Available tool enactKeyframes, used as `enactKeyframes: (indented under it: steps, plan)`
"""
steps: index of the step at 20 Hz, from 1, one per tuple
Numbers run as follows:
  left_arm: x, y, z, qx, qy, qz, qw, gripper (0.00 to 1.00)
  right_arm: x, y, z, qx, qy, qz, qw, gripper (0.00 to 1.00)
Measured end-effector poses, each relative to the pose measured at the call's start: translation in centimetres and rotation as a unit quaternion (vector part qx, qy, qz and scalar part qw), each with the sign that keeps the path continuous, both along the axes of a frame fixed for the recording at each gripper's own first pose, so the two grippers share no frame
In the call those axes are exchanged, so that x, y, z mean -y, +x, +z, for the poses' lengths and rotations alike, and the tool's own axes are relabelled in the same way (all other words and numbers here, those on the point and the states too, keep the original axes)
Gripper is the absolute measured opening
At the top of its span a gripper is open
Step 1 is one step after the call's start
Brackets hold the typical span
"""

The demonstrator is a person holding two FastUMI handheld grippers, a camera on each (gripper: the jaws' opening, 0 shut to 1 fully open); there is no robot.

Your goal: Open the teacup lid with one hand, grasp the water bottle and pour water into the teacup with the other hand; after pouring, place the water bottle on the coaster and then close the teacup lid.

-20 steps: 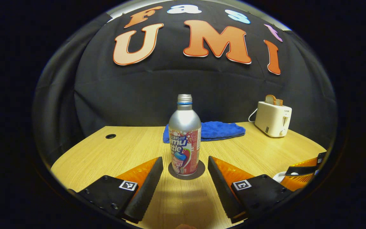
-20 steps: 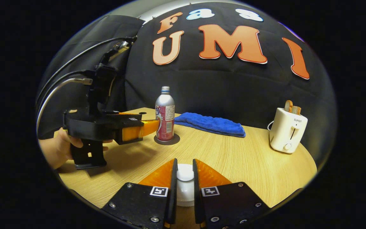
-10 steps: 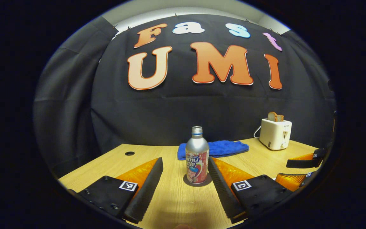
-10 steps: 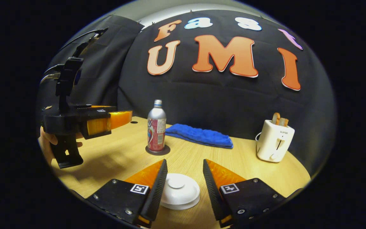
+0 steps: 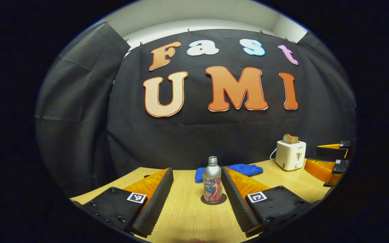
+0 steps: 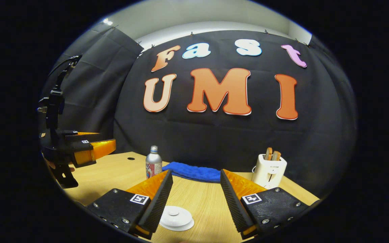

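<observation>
At lower centre of the right gripper view, the teacup lid (image 6: 176, 218) hides the teacup beneath; its left edge seems covered by a finger.

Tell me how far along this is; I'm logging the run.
It looks finished. The bottle stands on its coaster, and the lid sits closed on the table. Both the left gripper and right gripper are open, holding nothing. Nothing visible remains.

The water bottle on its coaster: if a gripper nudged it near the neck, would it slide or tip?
Probably tip. The water bottle stands tall and narrow on a small coaster, so a high push likely topples it. Its smooth metallic shoulder looks slippery, and once down the round body would likely roll across the table. How full it is cannot be seen.
</observation>
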State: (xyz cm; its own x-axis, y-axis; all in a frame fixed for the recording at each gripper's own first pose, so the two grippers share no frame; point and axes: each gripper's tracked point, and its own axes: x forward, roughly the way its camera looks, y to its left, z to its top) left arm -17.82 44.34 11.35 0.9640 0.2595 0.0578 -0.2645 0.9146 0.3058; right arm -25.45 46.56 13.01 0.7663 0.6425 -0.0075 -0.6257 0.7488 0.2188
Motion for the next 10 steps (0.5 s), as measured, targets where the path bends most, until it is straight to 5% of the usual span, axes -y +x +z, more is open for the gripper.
enactKeyframes:
  steps: [7,10]
  plan:
    - [1.7,-3.2,3.3,0.029,0.0,-0.001,1.0,0.97,5.7,0.2,3.9,0.035,0.02,-0.046,0.998,0.85]
    - [2.3,-4.6,3.5,0.035,0.003,-0.004,0.999,0.89,7.6,0.3,3.9,0.038,0.019,-0.065,0.997,0.86]
